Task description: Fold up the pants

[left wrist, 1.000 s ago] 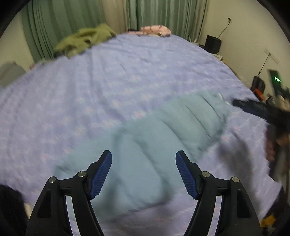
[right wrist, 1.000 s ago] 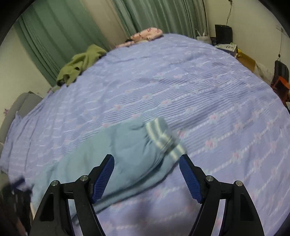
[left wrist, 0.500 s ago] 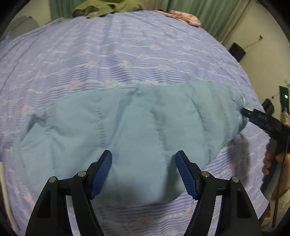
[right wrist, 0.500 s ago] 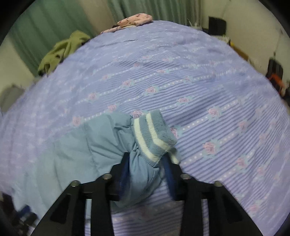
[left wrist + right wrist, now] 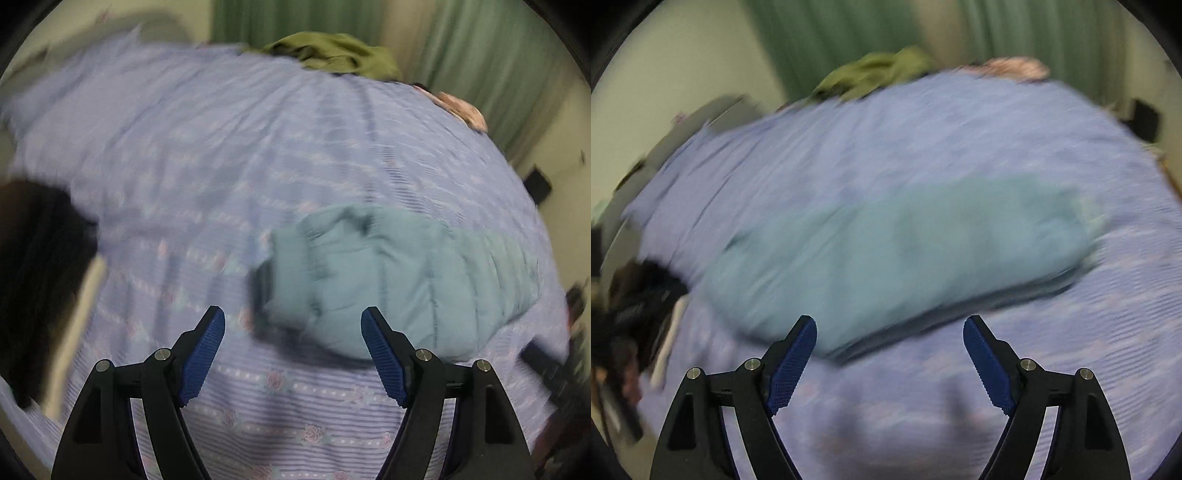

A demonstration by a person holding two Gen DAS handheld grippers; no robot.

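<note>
Bedroom with pale walls and green curtains behind the far edge of the bed. The bed is covered by a lilac sheet printed with stripes and small roses. Both views are motion-blurred; fine detail is unreliable.

Pants: light blue, padded with stitched quilting, lying flat on the bed as an elongated bundle near the near edge. In the left wrist view one end, toward the middle of the bed, is bunched and creased, with a dark shadowed strip beside it. In the right wrist view the same garment stretches across the middle of the bed; whether it is already doubled over cannot be determined.

Left gripper: jaws spread and opening, blue pads clear of the fabric, nothing between them; the pants lie just beyond and toward the right pad.

Right gripper: jaws spread wide and opening, nothing pinched; the near edge of the pants lies just ahead of the left pad, not touching it.

Other items: an olive-green garment heaped at the far edge of the bed; a pink patterned cloth at the far right corner. A dark, blurred mass sits at the left edge of the bed; unidentifiable.
</note>
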